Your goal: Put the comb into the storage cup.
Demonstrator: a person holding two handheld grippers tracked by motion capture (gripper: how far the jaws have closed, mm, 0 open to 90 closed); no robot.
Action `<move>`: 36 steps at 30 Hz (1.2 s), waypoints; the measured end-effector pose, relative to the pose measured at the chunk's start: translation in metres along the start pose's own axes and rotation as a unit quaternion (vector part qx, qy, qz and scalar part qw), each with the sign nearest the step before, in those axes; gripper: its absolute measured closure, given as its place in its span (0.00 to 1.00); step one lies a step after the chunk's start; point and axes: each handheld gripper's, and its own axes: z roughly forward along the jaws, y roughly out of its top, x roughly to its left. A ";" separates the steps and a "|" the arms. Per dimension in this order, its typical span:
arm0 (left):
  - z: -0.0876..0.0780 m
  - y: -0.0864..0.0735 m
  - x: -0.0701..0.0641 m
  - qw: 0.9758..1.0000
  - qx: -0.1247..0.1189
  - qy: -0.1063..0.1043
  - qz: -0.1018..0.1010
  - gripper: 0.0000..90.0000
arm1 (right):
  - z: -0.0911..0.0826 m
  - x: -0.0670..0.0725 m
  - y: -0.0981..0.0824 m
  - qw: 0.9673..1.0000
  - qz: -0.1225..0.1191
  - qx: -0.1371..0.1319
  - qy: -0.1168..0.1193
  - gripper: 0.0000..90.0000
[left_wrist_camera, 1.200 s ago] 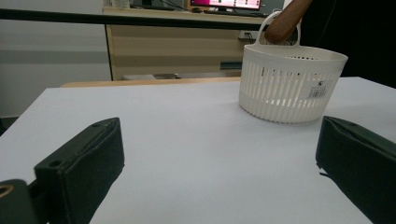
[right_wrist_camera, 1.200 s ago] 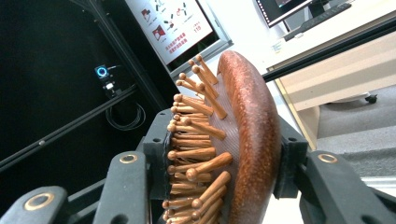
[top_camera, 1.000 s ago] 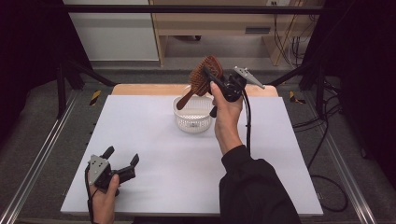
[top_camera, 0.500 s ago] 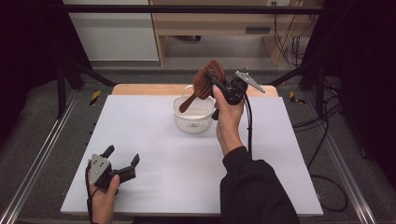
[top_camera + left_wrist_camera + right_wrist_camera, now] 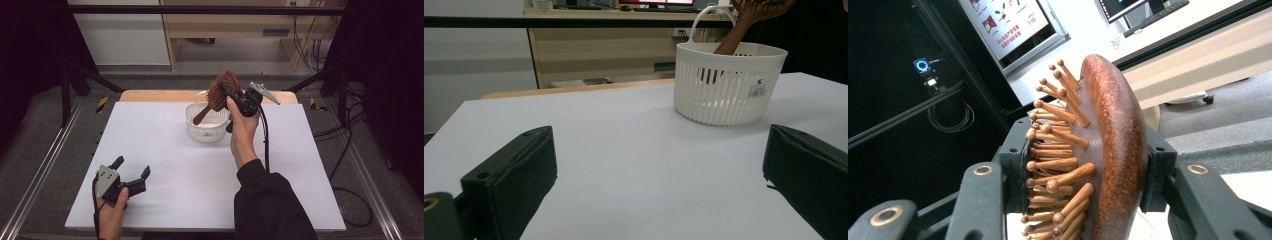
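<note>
Since the earlier frames the right gripper (image 5: 231, 95) has sunk a little, bringing the brown wooden paddle hairbrush with wooden pins (image 5: 220, 91) lower, so that its handle end now dips inside the white slotted plastic basket with a hoop handle (image 5: 206, 131). The jaws are clamped on the brush's oval head, one pad on the smooth domed back, the other among the pins (image 5: 1058, 165); the handle hangs down and away from the fingers into the basket.

The brush looks stiff and fairly light. Its polished back is probably slippery under a pad, and the pins give an uneven seat, so the head can twist in the grip. A hold across the head's edges or on the narrow handle would likely be steadier.

The left gripper (image 5: 131, 176) rests on the white table top (image 5: 165, 165) with its jaws spread wide and nothing between them, well apart from the basket.
</note>
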 end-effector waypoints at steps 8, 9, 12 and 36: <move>0.000 0.000 0.000 1.000 0.001 -0.003 -0.001 0.01 | 0.004 -0.006 -0.007 1.000 0.001 0.002 -0.004 0.57; 0.000 0.000 0.000 1.000 0.000 -0.003 -0.003 0.01 | 0.004 -0.007 -0.008 1.000 0.002 0.001 -0.005 0.57; 0.000 0.000 0.000 1.000 0.000 -0.005 -0.006 0.01 | 0.005 -0.008 -0.011 1.000 0.007 0.002 -0.005 0.57; 0.000 -0.001 0.000 1.000 0.001 -0.009 -0.012 0.01 | 0.009 -0.009 -0.028 1.000 0.010 0.013 -0.005 0.57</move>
